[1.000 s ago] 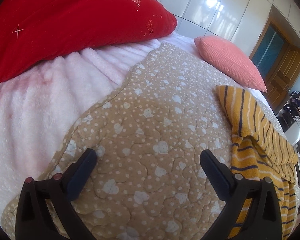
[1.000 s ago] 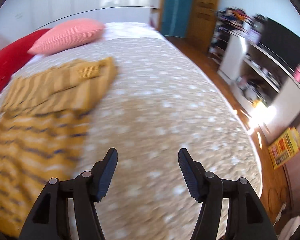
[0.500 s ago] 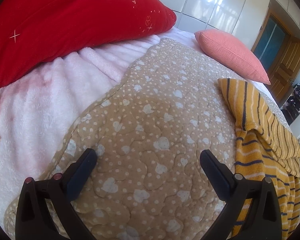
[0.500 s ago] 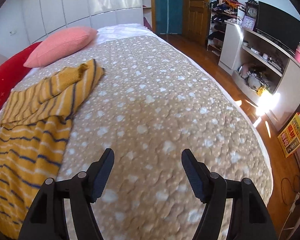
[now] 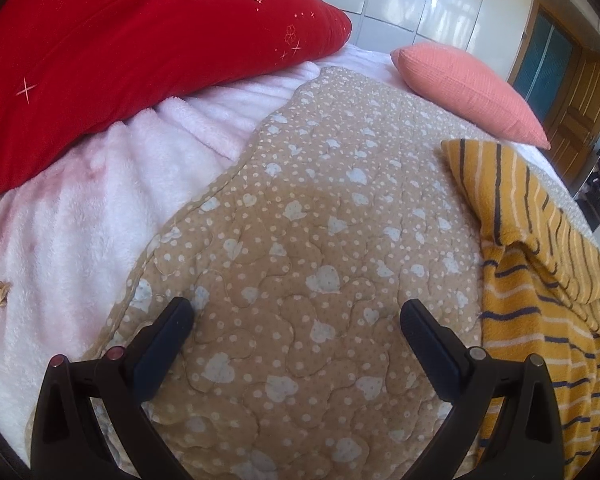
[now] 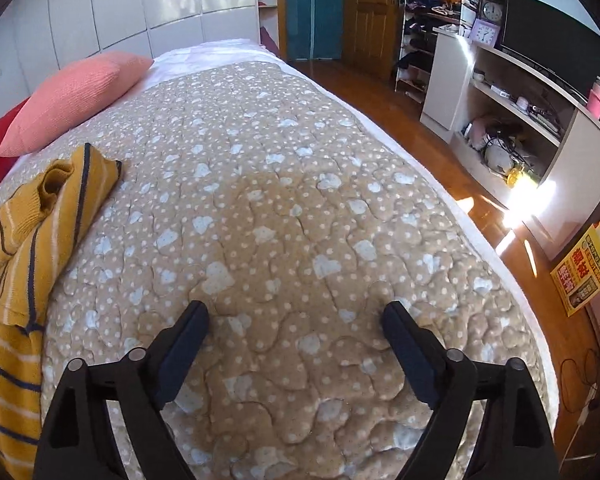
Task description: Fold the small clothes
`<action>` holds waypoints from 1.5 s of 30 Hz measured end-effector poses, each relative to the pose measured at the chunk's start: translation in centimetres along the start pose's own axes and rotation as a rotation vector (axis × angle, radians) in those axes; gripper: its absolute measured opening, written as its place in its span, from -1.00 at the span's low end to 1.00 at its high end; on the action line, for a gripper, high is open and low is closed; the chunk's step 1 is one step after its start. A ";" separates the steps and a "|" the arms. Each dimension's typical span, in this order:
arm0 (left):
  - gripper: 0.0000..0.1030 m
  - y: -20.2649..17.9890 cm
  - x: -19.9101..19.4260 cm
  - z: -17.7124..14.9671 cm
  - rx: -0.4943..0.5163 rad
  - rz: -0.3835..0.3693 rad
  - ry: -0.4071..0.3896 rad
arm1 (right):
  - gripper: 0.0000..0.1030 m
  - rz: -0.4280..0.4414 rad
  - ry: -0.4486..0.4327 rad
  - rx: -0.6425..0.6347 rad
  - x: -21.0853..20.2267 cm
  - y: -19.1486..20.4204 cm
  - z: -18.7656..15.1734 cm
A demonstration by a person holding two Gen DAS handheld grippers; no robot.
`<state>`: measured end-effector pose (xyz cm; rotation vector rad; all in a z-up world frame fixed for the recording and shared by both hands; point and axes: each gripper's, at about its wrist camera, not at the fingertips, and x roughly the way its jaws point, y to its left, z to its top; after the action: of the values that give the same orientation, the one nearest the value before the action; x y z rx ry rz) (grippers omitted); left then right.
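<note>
A yellow garment with dark and white stripes [image 5: 540,272] lies on the tan heart-print quilt [image 5: 308,216], partly folded with sleeves laid over its body. It sits at the right of the left wrist view and at the left edge of the right wrist view [image 6: 16,248]. My left gripper [image 5: 296,320] is open and empty above the quilt, left of the garment. My right gripper [image 6: 296,324] is open and empty above bare quilt [image 6: 284,200], right of the garment.
A red pillow [image 5: 120,52] and a pink pillow [image 5: 468,84] lie at the bed's head, over a pale pink fleece blanket [image 5: 60,216]. The bed's right edge drops to a wooden floor [image 6: 540,280]. White shelves [image 6: 508,112] and a yellow box [image 6: 584,268] stand beyond.
The right gripper has swung to the right, away from the garment, which now sits at the frame's left edge. The left gripper shifted slightly. Both stay open.
</note>
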<state>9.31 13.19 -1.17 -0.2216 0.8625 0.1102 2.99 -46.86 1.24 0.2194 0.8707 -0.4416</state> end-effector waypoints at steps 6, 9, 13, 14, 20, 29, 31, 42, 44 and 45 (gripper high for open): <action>1.00 -0.3 0.1 -0.1 0.025 0.030 0.006 | 0.97 -0.007 0.022 -0.009 0.6 0.0 0.1; 1.00 -0.4 0.1 -0.1 0.023 0.026 0.004 | 0.98 -0.014 0.023 -0.011 0.7 0.2 0.1; 1.00 -0.1 -0.2 -0.2 0.016 0.016 -0.002 | 0.98 -0.011 0.021 -0.008 0.7 0.3 0.0; 1.00 -0.1 -0.1 -0.2 0.015 0.015 -0.001 | 0.98 -0.016 0.020 -0.010 0.6 0.3 -0.1; 1.00 -0.7 -2.8 0.1 0.043 0.066 -0.063 | 0.95 -0.060 0.011 -0.021 -0.9 1.0 -0.5; 1.00 -3.8 -19.0 -5.3 0.173 0.089 -0.460 | 0.92 0.199 -0.096 -0.145 -11.9 5.6 -6.3; 1.00 -3.3 -20.5 -7.1 0.154 0.001 -0.419 | 0.85 0.314 -0.054 -0.137 -13.5 6.1 -8.7; 1.00 -1.1 -16.1 -14.7 0.060 -0.381 0.091 | 0.36 0.564 0.133 -0.179 -16.8 8.7 -19.8; 1.00 -1.8 -15.2 -15.1 0.048 -0.450 0.137 | 0.36 0.587 0.143 -0.168 -17.1 9.0 -20.9; 1.00 -2.1 -14.8 -15.2 0.045 -0.478 0.155 | 0.36 0.596 0.151 -0.164 -17.0 9.2 -21.1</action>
<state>-11.13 7.39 0.82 -0.3913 0.9436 -0.3762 -16.86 -26.23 1.24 0.3493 0.9362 0.2034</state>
